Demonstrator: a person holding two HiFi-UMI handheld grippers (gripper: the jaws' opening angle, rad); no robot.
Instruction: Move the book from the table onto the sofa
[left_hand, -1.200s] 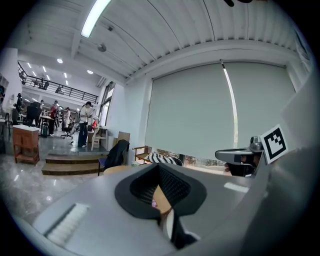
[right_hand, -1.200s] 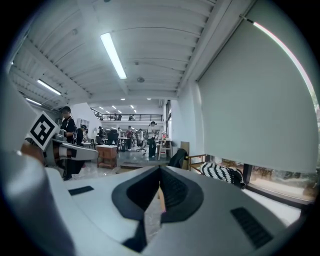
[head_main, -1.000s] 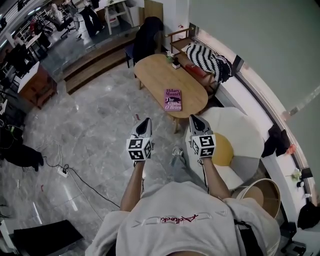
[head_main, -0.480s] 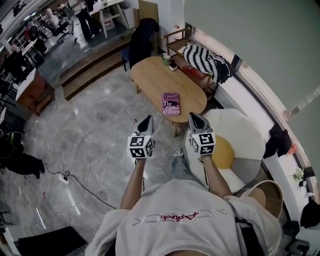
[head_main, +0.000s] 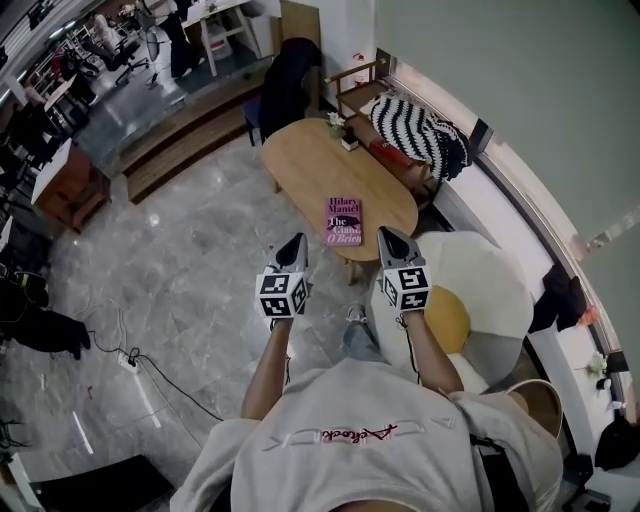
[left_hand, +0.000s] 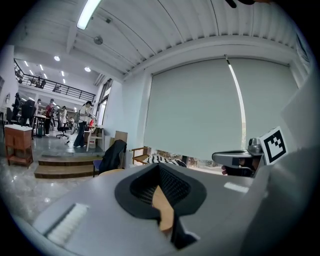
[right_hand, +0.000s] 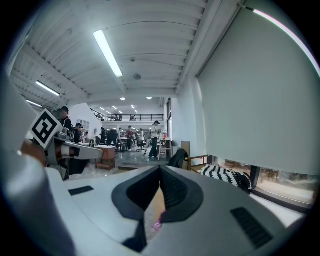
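Wooden oval table (head_main: 310, 165) bearing the book (head_main: 343, 221) stands on grey marble floor (head_main: 180, 270).

The left gripper (left_hand: 159, 170) had its jaws closed together, empty; beyond them stood a jacket-draped chair (left_hand: 112, 156), with the right gripper (left_hand: 221, 158) alongside.

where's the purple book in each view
Head view: the purple book lies on the oval wooden table, near the end closest to the person.
Left gripper view: not in it; only a tan strip of that table shows between the jaws.
Right gripper view: probably the small pink sliver low between the jaws.
Shared landmark: the black-and-white striped cushion, in all three.
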